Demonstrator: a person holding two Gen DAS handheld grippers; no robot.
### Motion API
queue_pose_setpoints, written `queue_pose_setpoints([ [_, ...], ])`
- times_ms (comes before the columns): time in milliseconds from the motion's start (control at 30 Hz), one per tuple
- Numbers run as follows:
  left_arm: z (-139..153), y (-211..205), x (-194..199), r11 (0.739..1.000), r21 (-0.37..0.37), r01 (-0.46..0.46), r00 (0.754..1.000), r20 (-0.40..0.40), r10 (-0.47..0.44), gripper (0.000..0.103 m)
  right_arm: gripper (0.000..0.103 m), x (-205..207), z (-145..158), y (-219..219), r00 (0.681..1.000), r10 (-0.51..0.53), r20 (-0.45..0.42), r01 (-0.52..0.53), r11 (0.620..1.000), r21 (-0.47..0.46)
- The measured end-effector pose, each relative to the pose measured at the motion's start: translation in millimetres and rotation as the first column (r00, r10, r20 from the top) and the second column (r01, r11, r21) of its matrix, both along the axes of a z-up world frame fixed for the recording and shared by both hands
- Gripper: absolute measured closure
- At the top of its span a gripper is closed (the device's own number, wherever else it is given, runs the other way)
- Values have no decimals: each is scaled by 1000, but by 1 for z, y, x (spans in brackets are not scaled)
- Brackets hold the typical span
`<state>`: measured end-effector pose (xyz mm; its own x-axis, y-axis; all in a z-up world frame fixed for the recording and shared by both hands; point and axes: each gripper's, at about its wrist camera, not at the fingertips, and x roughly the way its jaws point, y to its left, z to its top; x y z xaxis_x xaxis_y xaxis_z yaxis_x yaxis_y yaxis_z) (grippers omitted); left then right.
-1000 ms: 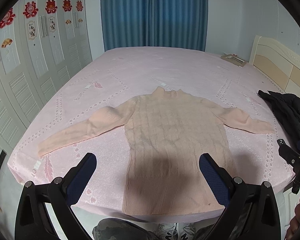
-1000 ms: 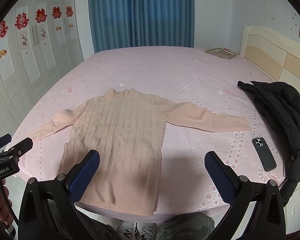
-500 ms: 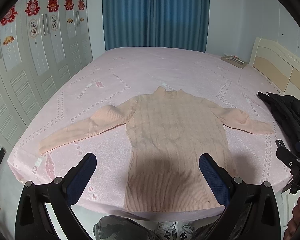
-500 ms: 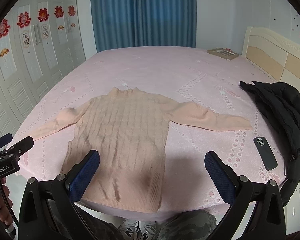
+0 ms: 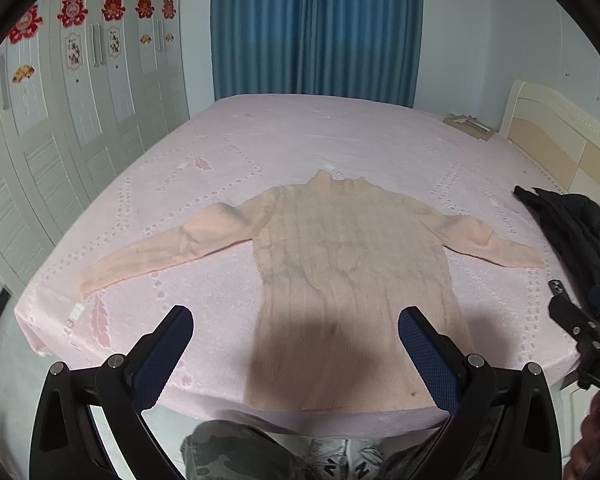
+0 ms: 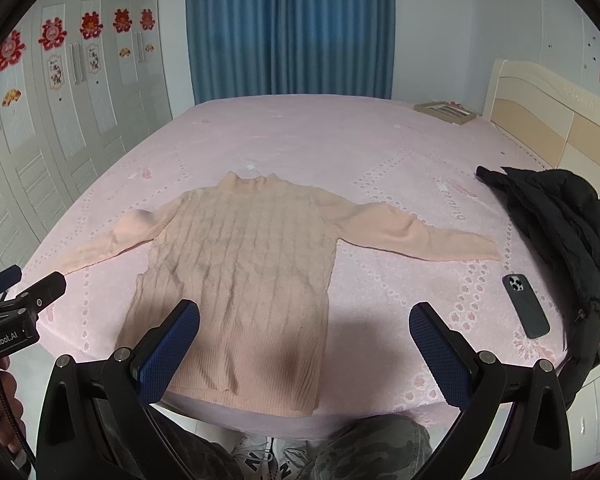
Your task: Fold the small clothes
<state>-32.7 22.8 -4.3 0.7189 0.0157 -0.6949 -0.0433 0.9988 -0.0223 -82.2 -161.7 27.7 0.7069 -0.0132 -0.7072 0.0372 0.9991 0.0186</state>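
A peach cable-knit sweater (image 5: 352,264) lies flat on the pink bed (image 5: 308,140), both sleeves spread out, hem at the near edge; it also shows in the right wrist view (image 6: 244,276). My left gripper (image 5: 296,320) is open and empty, held above the near edge over the hem. My right gripper (image 6: 304,316) is open and empty, above the hem's right side. Each gripper shows at the edge of the other's view.
A black jacket (image 6: 560,224) lies at the bed's right edge, with a dark phone (image 6: 526,306) beside it. A flat box (image 6: 446,112) sits at the far right corner. Wardrobe doors (image 5: 60,140) stand left, a headboard (image 6: 540,112) right.
Both grippers have drawn back and risen slightly from the bed; the sweater sits a little farther away in both views. Nothing has been taken hold of.
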Motion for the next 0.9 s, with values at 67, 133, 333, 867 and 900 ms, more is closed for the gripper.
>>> queue_pose_setpoints([
  [67,2,-2,-2,1000,8,1,1000,5,-1,0,0,-2,0,-1,1000,-2,-2,2,1000,4],
  [133,4,-5,-5,1000,30,1,1000,12,-1,0,0,-4,1,-3,1000,-9,-4,10,1000,18],
  [333,16,-13,-11,998,62,-3,999,45,0,0,0,-8,4,-12,1000,-31,-5,31,999,40],
  [867,28,-10,-2,999,29,-26,999,31,25,0,0,-11,20,-18,998,-57,27,57,998,2],
  [900,29,-8,-2,999,30,-32,999,32,31,0,0,-10,22,-17,998,-54,30,54,999,6],
])
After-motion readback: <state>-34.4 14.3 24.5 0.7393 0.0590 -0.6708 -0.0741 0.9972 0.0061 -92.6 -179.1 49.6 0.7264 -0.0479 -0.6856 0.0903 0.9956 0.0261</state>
